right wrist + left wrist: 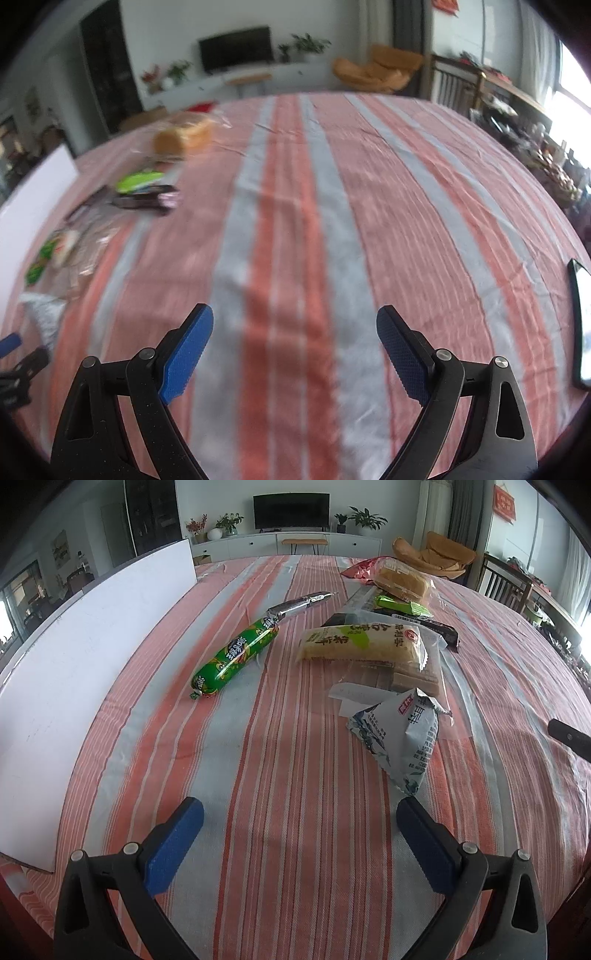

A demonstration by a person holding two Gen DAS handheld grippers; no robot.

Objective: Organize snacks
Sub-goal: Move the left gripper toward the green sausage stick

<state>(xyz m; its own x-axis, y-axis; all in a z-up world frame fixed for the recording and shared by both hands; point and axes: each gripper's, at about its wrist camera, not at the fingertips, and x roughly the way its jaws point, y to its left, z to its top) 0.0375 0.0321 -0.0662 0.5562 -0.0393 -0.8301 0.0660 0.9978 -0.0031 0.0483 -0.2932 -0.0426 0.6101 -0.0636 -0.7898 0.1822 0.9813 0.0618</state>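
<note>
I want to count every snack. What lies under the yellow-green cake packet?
Under the yellow-green cake packet lies a clear pack of brown bars and, behind, a dark wrapper. Anything beneath those is covered.

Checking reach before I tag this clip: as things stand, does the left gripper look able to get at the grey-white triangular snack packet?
Probably yes. The left gripper is open and empty, and the triangular packet lies just ahead, a little to its right, with only bare striped tablecloth between. Its far edge rests against the rice cake pack.
</note>
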